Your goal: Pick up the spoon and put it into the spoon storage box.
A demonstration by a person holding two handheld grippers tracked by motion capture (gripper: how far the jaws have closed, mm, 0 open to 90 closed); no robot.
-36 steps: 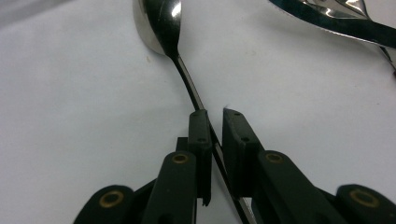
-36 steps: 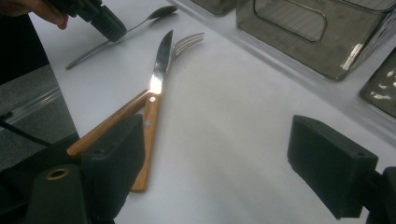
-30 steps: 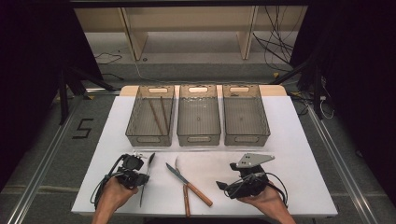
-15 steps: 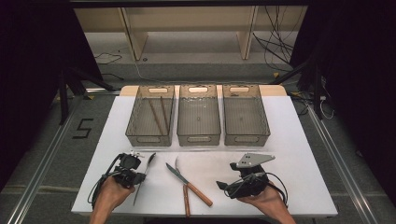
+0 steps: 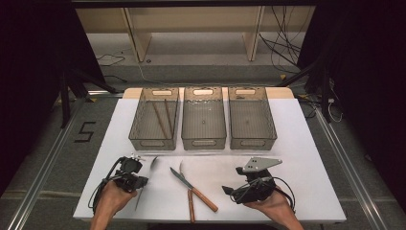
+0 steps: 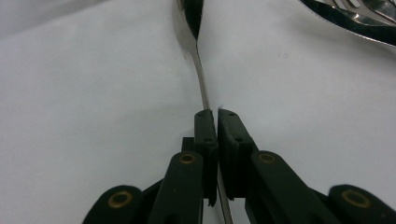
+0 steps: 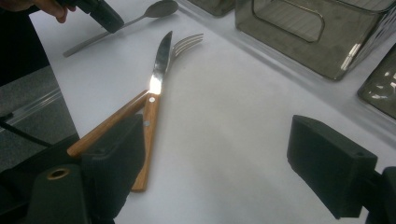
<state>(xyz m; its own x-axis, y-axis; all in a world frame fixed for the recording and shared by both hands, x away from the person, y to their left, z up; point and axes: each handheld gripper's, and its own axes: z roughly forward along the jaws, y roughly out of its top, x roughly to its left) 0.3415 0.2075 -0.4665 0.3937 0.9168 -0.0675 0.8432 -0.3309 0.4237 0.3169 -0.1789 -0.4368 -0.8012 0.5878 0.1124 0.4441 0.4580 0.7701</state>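
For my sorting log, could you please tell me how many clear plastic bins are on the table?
3, side by side at the table's far edge: the left clear plastic bin holding two sticks, the middle bin and the right bin.

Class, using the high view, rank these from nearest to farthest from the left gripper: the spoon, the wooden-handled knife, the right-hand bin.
1. Spoon: clamped in the left gripper, front left.
2. Wooden-handled knife: front centre of the table.
3. Right-hand bin: back right.
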